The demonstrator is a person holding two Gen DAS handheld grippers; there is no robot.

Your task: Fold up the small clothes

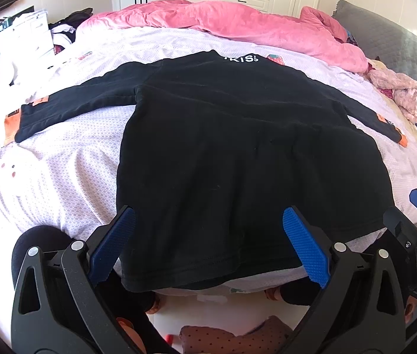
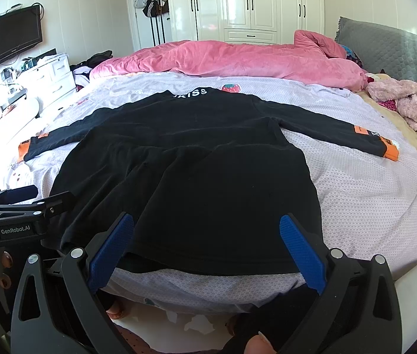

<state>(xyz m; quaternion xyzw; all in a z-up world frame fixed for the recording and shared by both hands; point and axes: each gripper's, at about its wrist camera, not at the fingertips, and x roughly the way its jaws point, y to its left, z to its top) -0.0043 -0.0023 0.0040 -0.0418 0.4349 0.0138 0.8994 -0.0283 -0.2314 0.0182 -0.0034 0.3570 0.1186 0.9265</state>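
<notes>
- Far left: the left sleeve (image 1: 69, 103) of the black long-sleeved child's top (image 1: 238, 153) lies stretched out flat on the pale lilac patterned bedsheet (image 1: 69, 171), its orange cuff (image 1: 10, 126) near the bed's edge. If that sleeve is folded in first, the cuff could drag and bunch, since the sheet under it is already rumpled.
- Left gripper (image 1: 208, 242): its blue-padded fingers (image 1: 114, 242) stand wide apart and hold nothing, poised over the left part of the hem. A pinch here may catch only the top layer (the fabric is soft and doubled), leaving the back panel behind.
- Centre: the top lies spread flat on the bed, collar away from the person, hem (image 2: 208, 265) right at the near edge of the mattress. Any careless tug toward the person could slide the hem off the edge.
- Right gripper (image 2: 207, 243): it too is spread wide and empty, hovering over the right part of the hem. If the two grippers close or lift unevenly, I judge the fold line would skew.
- Far right: the right sleeve (image 2: 335, 129) lies out straight with its orange cuff (image 2: 391, 155), and a fluffy pink garment (image 2: 409, 106) sits well apart from it, beside the crumpled pink quilt (image 2: 223, 59).
</notes>
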